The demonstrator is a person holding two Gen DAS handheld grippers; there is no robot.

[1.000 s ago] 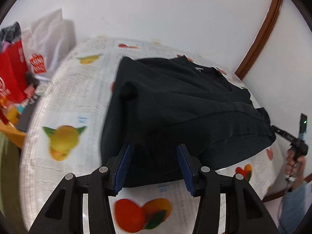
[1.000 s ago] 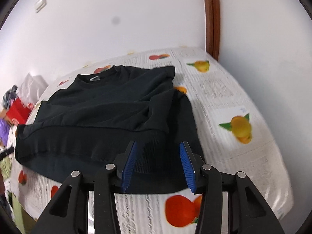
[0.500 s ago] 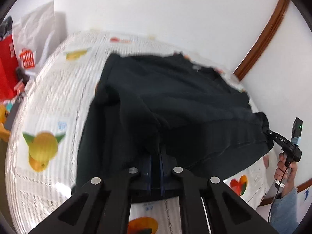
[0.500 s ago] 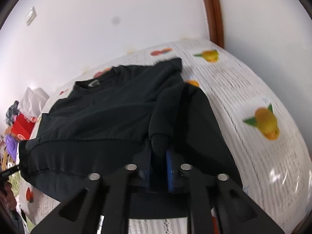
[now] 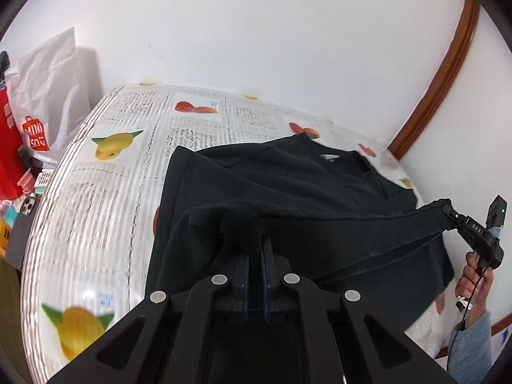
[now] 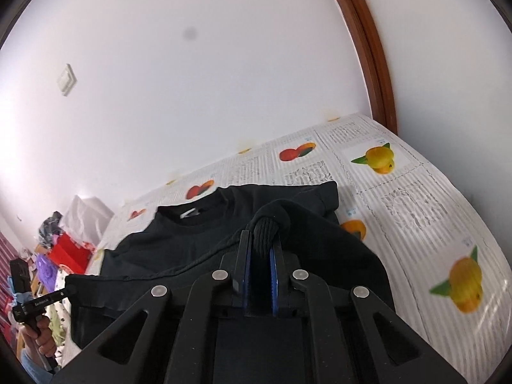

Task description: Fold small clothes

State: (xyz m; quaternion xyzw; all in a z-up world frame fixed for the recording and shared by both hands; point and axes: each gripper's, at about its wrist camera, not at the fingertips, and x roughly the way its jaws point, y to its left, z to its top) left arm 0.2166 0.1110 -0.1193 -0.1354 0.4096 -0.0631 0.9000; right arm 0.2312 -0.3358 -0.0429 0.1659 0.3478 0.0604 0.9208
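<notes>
Both tools, parted above the hem a second ago, are now clenched on it; the left tool [image 5: 255,249] and the right tool [image 6: 260,248] each pinch the ribbed hem of the black long-sleeved sweatshirt [image 5: 288,185], lifted off the fruit-printed newspaper-pattern tablecloth [image 5: 96,198]; its collar end lies on the cloth beyond the tools; pinched fabric hides the blue pads' tips; the lower hem is hidden behind the tool bodies.
</notes>
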